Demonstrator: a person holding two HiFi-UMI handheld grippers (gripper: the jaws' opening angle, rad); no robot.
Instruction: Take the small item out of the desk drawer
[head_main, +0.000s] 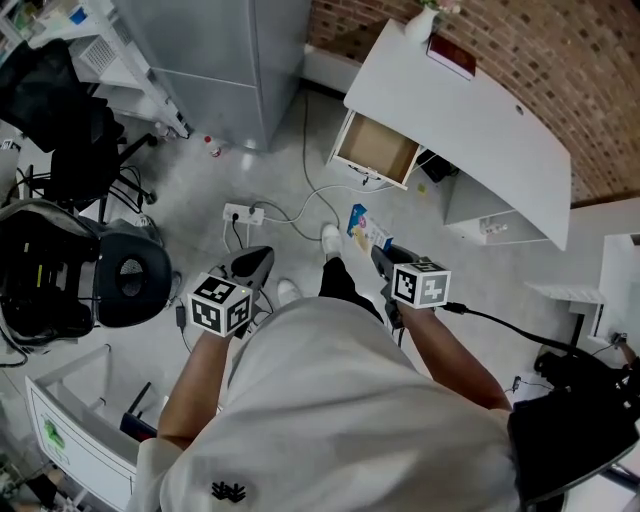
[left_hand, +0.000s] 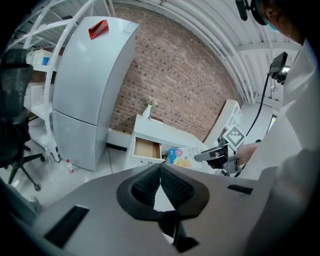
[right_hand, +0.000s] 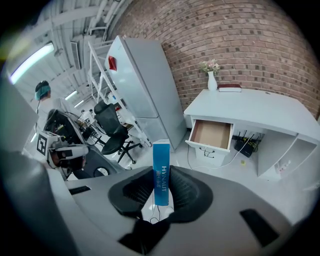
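Observation:
My right gripper (head_main: 385, 262) is shut on a small blue box (head_main: 367, 228), which stands upright between the pads in the right gripper view (right_hand: 161, 160). The white desk (head_main: 480, 120) stands ahead of me, and its drawer (head_main: 377, 148) is pulled open. The drawer's wooden inside (right_hand: 212, 134) looks bare. My left gripper (head_main: 254, 264) hangs at my left side, away from the desk, with its jaws shut on nothing (left_hand: 160, 169). From the left gripper view I see the box (left_hand: 176, 154) held out by the right gripper (left_hand: 212, 155).
A grey fridge (head_main: 235, 60) stands left of the desk. A power strip (head_main: 243, 213) and cables lie on the floor by my feet. Black office chairs (head_main: 70, 260) crowd the left. A vase (right_hand: 212, 80) and a red book (head_main: 452, 55) sit on the desk.

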